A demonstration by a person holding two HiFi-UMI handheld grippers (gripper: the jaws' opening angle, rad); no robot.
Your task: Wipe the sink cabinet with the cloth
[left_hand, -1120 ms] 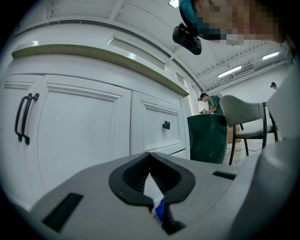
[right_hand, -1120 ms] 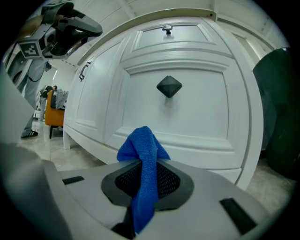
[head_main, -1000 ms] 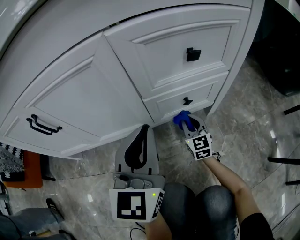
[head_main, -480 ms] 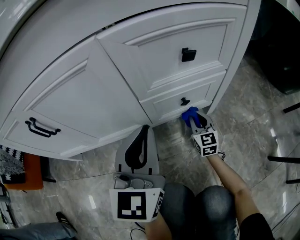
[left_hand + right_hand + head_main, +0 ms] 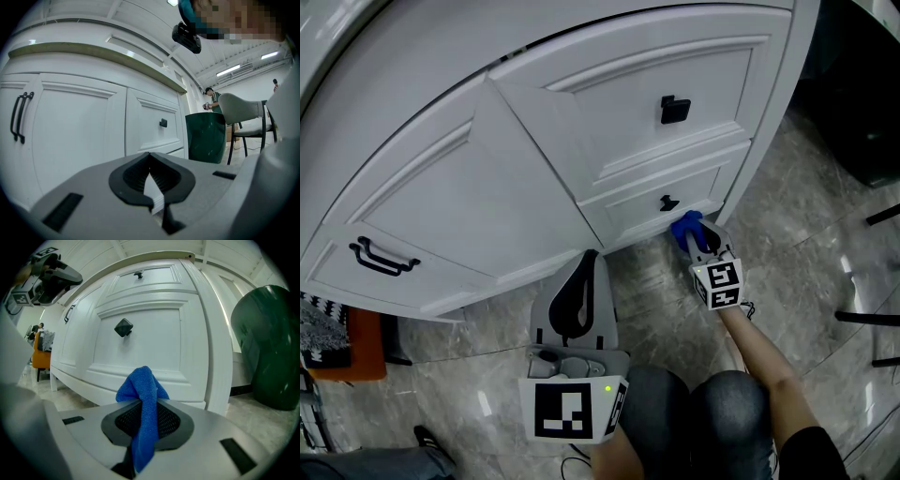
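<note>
1. Because its jaws are clamped on the blue cloth (image 5: 143,394), the right gripper (image 5: 694,236) is the working one; a bunched fold stands up above the jaws and a tail hangs down between them.
2. The cloth sits right of centre in the head view, at the bottom edge of the lower drawer (image 5: 656,187) of the sink cabinet (image 5: 487,187), close to the cabinet's right corner post. It is either touching the bottom rail or just off it; the views don't settle which.
3. The left gripper (image 5: 151,185) is held low in the centre of the head view, well apart from the cloth. Its jaws are drawn nearly together on nothing, and it takes no part in the wiping.
4. By my reading the wipe is under way at the lowest right part of the front.
5. No streak, damp patch or dirt shows on the white panels, so what has already been wiped cannot be read.
6. The upper drawer (image 5: 656,89) and the wide door (image 5: 459,202) with its black handle (image 5: 380,255), at mid left, lie away from the cloth, and they may remain to be covered.
</note>
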